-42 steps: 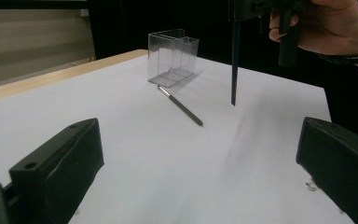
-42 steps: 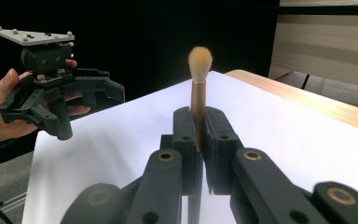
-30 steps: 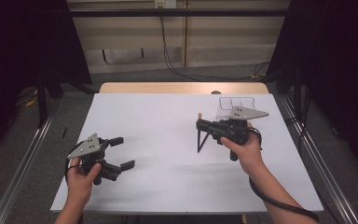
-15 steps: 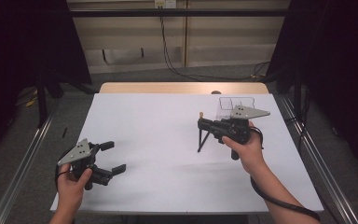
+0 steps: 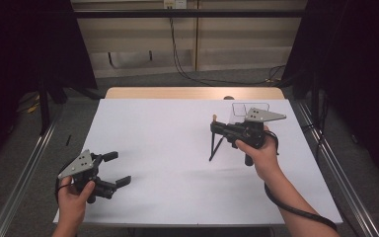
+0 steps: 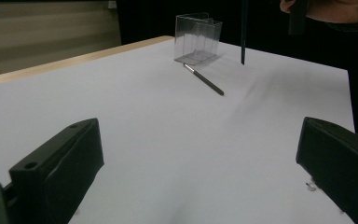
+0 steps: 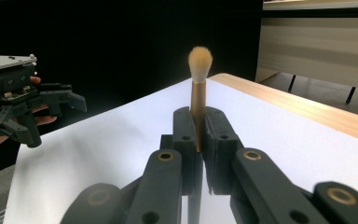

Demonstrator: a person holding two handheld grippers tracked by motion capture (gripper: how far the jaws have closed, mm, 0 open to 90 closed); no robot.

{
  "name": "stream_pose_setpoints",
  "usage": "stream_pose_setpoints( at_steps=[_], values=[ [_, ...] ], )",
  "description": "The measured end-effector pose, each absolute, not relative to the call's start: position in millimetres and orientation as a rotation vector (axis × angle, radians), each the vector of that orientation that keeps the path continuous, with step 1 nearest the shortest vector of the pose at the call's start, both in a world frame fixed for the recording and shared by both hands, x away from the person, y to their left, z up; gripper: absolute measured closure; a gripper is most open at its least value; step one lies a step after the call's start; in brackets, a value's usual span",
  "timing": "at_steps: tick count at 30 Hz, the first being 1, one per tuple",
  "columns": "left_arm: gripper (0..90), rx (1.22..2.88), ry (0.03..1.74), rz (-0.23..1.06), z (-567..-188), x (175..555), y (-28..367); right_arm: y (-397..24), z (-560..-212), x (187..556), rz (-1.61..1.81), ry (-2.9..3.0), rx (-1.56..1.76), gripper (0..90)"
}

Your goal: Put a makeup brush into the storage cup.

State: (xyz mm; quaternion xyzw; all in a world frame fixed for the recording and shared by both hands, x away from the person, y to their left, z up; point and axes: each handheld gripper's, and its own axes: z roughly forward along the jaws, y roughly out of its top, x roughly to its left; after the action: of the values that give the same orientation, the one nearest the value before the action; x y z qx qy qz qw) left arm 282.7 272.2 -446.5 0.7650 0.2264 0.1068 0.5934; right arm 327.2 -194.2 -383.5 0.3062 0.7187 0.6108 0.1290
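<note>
We held a makeup brush (image 7: 199, 84) upright, bristles up, clamped in the right gripper (image 5: 216, 129) above the white surface (image 5: 168, 148), near the clear box (image 5: 240, 111). Left gripper (image 5: 120, 169) sat apart, w/ nothing between. Best: keep the brush vertical & lower slowly into the box.

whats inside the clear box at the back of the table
The clear box looks empty in the left gripper view; a pen lies on the table just in front of it. In the high view, the right gripper hides part of it.

Even overhead light, dark surroundings, slight softness
</note>
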Motion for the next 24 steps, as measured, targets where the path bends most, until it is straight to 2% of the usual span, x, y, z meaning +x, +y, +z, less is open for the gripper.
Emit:
stream_pose_setpoints(
  at_steps=[24],
  values=[
    [0.5,1.797,0.533,0.242,-452,277,274,-213,-365,349,1.716,2.053,0.91,84.4]
  ],
)
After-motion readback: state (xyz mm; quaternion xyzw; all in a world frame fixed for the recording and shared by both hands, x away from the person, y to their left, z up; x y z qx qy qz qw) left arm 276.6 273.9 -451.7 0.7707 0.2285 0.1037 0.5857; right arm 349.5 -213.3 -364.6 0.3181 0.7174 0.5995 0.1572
